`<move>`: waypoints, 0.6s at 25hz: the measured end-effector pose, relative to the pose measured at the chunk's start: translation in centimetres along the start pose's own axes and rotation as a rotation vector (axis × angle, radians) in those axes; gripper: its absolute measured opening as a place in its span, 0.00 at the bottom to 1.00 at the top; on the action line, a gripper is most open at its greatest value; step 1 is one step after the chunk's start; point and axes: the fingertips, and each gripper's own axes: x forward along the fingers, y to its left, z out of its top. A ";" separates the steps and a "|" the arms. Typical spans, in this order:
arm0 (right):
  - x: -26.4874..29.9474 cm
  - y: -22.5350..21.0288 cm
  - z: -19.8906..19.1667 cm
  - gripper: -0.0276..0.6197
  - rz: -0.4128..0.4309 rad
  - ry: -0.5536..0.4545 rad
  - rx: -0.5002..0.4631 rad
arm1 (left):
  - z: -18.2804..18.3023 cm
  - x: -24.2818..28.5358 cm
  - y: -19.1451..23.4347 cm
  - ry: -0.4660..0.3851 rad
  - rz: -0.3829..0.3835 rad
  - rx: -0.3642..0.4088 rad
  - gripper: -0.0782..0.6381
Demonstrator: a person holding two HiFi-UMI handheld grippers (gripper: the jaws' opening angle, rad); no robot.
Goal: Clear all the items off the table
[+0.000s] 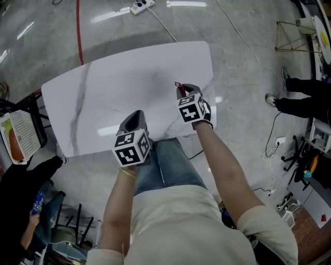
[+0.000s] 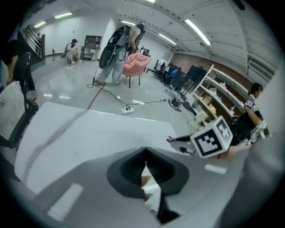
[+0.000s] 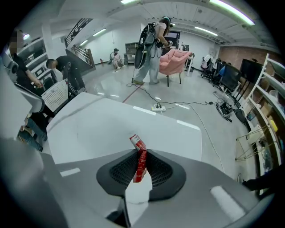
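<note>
Red packet (image 3: pixel 137 145) is pinched in right gripper (image 3: pixel 140 164) over white table (image 1: pixel 103 93); left gripper (image 2: pixel 146 162) jaws are pressed together.

Glossy grey floor (image 1: pixel 248 62) crossed by a red line (image 1: pixel 79 26) and a white power strip (image 1: pixel 140 5) with its cable, under ceiling strip lights (image 3: pixel 231 6), with a pink armchair (image 3: pixel 174 60) and open shelves (image 3: pixel 269 84) beyond.
</note>
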 end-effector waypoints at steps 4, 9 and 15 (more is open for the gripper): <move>-2.3 0.9 0.9 0.13 0.003 -0.021 0.002 | 0.2 -1.8 -0.1 -0.007 -0.001 0.003 0.12; -5.7 1.9 1.9 0.13 0.005 -0.049 -0.003 | 0.5 -4.4 -0.5 -0.023 -0.001 0.000 0.12; -9.3 3.7 2.7 0.13 0.017 -0.078 -0.016 | 0.8 -7.2 -0.5 -0.051 0.002 -0.017 0.12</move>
